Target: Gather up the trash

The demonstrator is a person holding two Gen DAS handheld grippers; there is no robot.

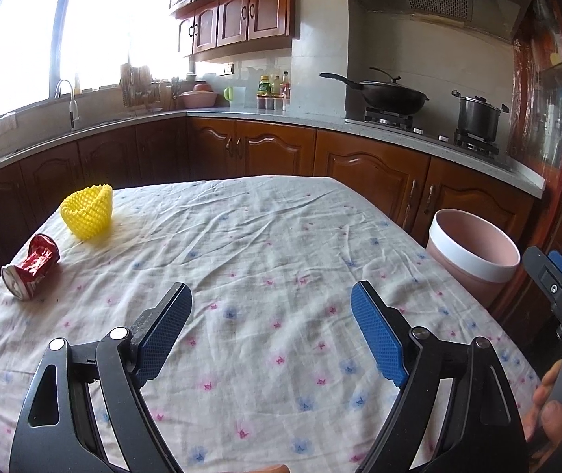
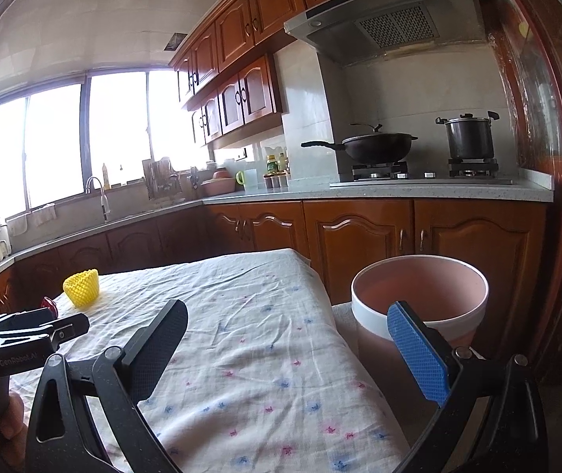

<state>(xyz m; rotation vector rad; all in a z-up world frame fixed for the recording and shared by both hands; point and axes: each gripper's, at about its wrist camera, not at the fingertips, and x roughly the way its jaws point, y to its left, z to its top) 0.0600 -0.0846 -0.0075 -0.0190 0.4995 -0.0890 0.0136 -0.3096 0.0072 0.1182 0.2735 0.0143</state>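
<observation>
My left gripper (image 1: 271, 295) hangs released over the cloth-covered bench (image 1: 273, 236), its blue pads wide apart with nothing but floral cloth between them. My right gripper (image 2: 286, 315) is released too, held over the bench's right edge with nothing between its fingers; its right finger overlaps the pink bin (image 2: 420, 299) standing just beside the bench. The trash lies at the far left of the bench: a crushed red can (image 1: 30, 270) on its side near the left edge, and a yellow foam net (image 1: 88, 213) standing just behind it, apart from the can. Both pieces are well apart from the bin
</observation>
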